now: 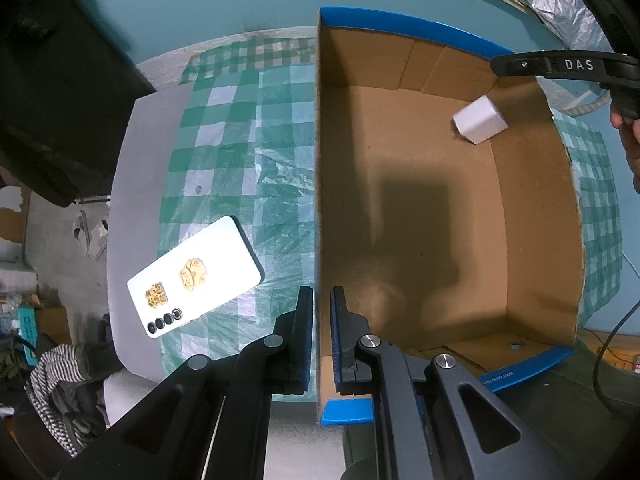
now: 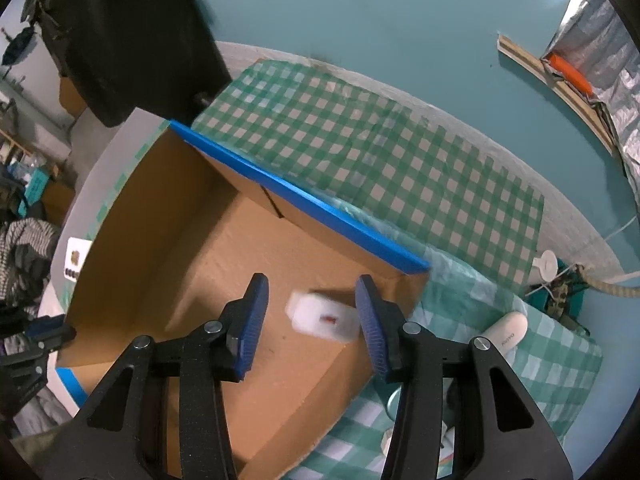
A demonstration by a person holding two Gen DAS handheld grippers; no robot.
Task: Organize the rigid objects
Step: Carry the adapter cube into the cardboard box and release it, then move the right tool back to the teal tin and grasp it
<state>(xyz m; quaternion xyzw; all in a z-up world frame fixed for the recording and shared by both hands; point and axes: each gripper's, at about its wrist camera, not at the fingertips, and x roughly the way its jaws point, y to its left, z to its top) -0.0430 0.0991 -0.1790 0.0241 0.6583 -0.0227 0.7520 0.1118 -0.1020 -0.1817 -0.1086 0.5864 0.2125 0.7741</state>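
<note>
Box (image 1: 440, 216) sat on our checked cloth (image 1: 240, 140), its left wall pinched between our left gripper's (image 1: 321, 304) closed fingers. Inside lay a white block (image 2: 322, 318), loose beneath our right gripper (image 2: 312, 304), whose fingers stood apart. A phone (image 1: 196, 276) lay outside.

Wall (image 2: 400, 20): plain teal
Table (image 1: 132, 168): white, round-edged
Cloth (image 2: 380, 160): green-and-white check, over the table
Clutter (image 1: 60, 376): striped fabric at lower left
</note>
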